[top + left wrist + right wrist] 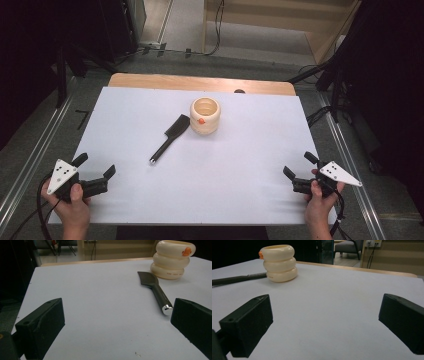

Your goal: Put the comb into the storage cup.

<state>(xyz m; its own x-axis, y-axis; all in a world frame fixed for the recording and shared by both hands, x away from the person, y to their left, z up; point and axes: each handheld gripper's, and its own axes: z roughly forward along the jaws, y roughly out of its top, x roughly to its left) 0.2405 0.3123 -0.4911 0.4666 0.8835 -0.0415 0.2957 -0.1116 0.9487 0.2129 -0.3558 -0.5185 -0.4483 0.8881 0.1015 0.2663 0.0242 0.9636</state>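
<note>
Both grippers, your left gripper (96, 170) and right gripper (296, 166), are resting wide open and empty at the desk's (125, 130) near edge. You are facing the untouched black brush (170, 138), lying ahead beside the cream holder (205, 115); everything remains undone.

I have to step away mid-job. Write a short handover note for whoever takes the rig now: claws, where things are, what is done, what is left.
Left claw: open, holding nothing, near the left front corner of the table.
Right claw: open, holding nothing, near the right front corner.
Brush: lies flat mid-table, head by the cup, handle toward the left claw.
Cup: cream, ringed, upright, beyond the brush.
Done: nothing moved, as far as it shows.
Left: probably pick up the brush, likely with the left claw, and bring it to the cup.
</note>
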